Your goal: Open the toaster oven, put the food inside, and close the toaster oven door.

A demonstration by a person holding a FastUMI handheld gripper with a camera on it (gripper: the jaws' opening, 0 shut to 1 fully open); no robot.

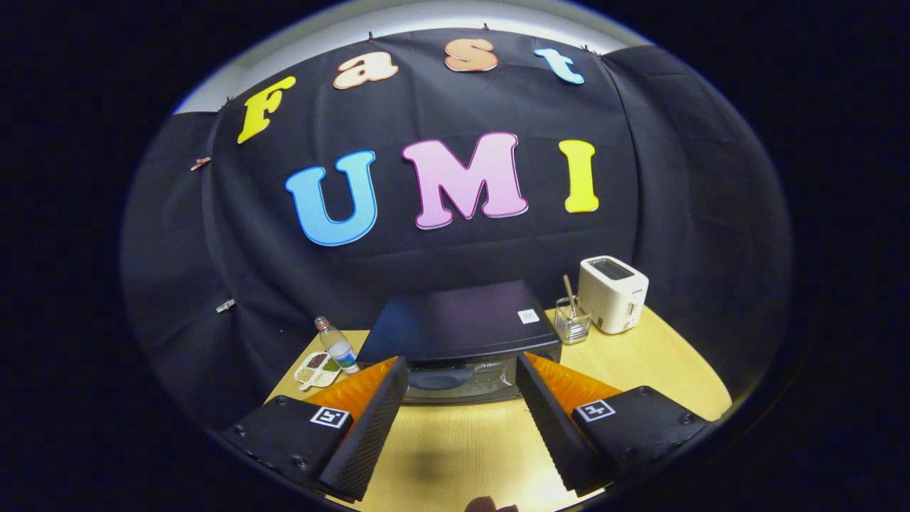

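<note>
Pale wood table (640,370) carries every item, with the black cloth wall close behind. At the far left stands a small clear bottle (337,344), upright, and just in front of it lies a white divided dish (317,370) holding bits of food in separate compartments; bottle and dish nearly touch. Right of these, at the centre, sits the dark oven (462,334), its flat top bearing a small white sticker near the right rear corner. Its door faces the gripper and appears closed; the glass front shows between the fingertips, and the interior cannot be made out. Right of the oven stands a clear glass (572,320) with a wooden stick leaning in it, just beside the oven's corner. Next to the glass, further right, is a white toaster (613,294), upright, close to the glass but apart from it. The gripper (462,373) hovers above the table, its fingers spread wide and holding nothing, with the tips just short of the oven front, one to each side of the door. The food dish lies just beyond the left fingertip.
</note>
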